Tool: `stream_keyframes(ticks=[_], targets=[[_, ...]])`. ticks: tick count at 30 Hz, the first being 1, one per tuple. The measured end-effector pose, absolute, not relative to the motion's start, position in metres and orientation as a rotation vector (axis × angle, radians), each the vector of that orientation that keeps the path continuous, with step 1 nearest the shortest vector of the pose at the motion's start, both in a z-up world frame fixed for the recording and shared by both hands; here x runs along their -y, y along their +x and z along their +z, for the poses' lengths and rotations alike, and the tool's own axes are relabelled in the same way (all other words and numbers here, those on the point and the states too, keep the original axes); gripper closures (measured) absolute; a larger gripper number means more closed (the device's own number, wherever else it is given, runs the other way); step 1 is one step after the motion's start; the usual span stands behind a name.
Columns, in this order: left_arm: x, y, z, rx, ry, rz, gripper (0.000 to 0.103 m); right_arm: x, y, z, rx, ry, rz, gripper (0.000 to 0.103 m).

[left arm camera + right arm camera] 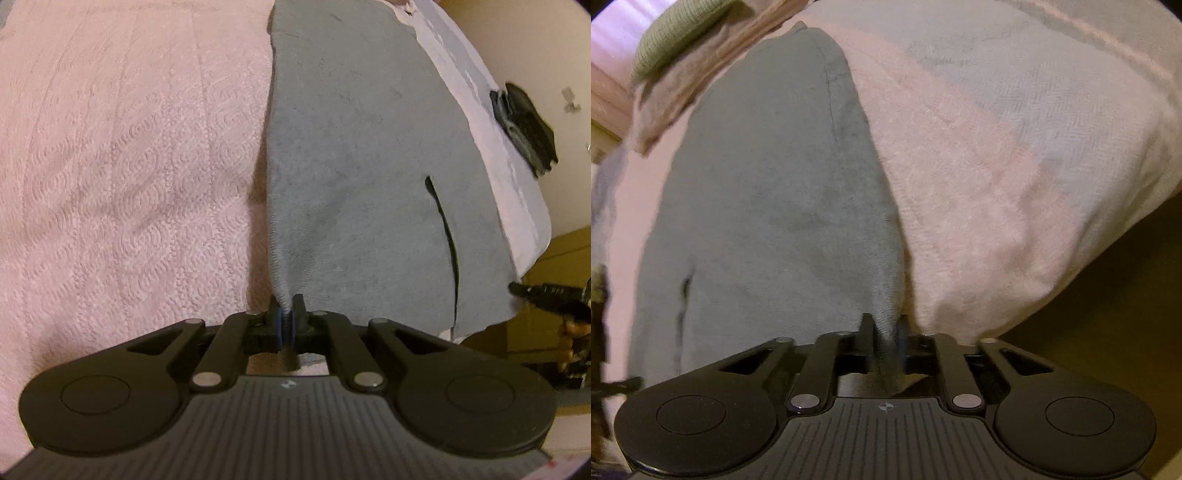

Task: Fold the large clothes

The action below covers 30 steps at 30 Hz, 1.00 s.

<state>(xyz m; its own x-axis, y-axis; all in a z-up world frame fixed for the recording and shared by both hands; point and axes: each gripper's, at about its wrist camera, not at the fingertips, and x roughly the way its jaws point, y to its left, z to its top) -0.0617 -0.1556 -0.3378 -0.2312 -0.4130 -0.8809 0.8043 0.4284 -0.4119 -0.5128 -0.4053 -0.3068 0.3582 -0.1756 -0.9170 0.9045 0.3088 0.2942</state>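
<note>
The grey sweatpants (354, 177) lie on the pink bedspread (122, 166), long axis running from both grippers toward the frame's top. The left gripper (287, 317) and right gripper (885, 341) each pinch a near edge.

Both pics are dim w/ warm, yellowish indoor light. No glare, no bright spots. Soft shadow sits just left of the gray cloth (362, 177) edge, ahead of the left gripper (287, 314). Right wrist pic is blurrier: the pink cover (997, 166) ahead looks smeared, and the far-left edge is smudgy. Fisheye bends everything round; corners go black. The dark thing (524, 129) far right of the left tool is fuzzy.
</note>
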Motion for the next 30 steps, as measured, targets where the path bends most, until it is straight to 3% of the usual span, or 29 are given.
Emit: stream_keyframes(ticks=[3, 5, 12, 18, 23, 30], targets=[[0.148, -0.061, -0.333, -1.368, 0.446, -1.156, 0.095, 0.401, -0.512, -0.293, -0.97, 0.908, -0.936, 0.058], [0.14, -0.057, -0.321, -1.339, 0.499, -1.131, 0.092, 0.398, -0.51, -0.279, -0.952, 0.903, -0.95, 0.052], [0.129, -0.054, -0.252, -1.201, 0.581, -1.076, 0.092, 0.385, -0.476, -0.217, -0.876, 0.853, -0.925, 0.046], [0.138, -0.073, -0.191, -1.103, 0.551, -1.104, 0.07, 0.362, -0.443, -0.168, -0.86, 0.768, -0.883, 0.041], [0.141, -0.096, -0.16, -1.04, 0.535, -1.164, 0.038, 0.33, -0.429, -0.14, -0.876, 0.672, -0.869, 0.032], [0.148, -0.131, -0.149, -0.998, 0.59, -1.231, 0.023, 0.296, -0.433, -0.127, -0.919, 0.67, -0.85, 0.03]])
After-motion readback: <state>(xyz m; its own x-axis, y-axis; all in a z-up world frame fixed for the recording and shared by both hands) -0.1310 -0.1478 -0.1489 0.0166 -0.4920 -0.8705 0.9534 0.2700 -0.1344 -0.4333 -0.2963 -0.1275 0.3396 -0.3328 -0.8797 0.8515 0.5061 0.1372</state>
